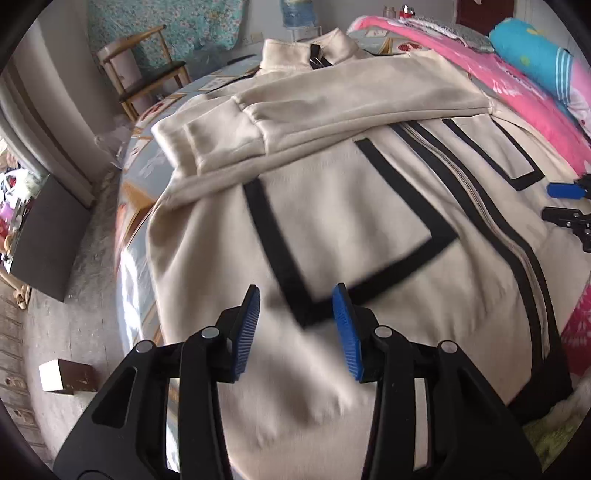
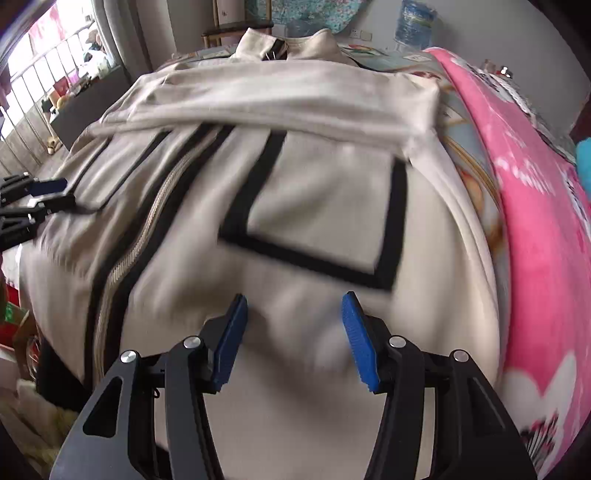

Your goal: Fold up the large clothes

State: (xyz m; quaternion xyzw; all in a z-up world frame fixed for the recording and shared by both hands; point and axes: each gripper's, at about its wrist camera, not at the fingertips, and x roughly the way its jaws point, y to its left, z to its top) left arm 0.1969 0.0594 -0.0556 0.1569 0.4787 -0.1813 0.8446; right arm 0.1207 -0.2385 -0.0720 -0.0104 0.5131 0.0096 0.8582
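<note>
The blue fingers (image 1: 246,332) of the left gripper (image 1: 297,334) are spread apart with nothing between them, and the right gripper (image 2: 297,341) is spread wide and holds nothing too. Both are over the bottom part of the cream jacket (image 1: 369,229). The jacket lies flat on the bed (image 1: 129,192), zipped up, sleeves folded across its chest, beside a pink blanket (image 2: 535,229).

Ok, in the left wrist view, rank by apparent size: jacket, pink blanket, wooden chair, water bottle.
1. jacket, fills most of the frame
2. pink blanket
3. wooden chair
4. water bottle, cut off by the frame, so unsure

Chair and bottle are farther away, so they look smaller.
</note>
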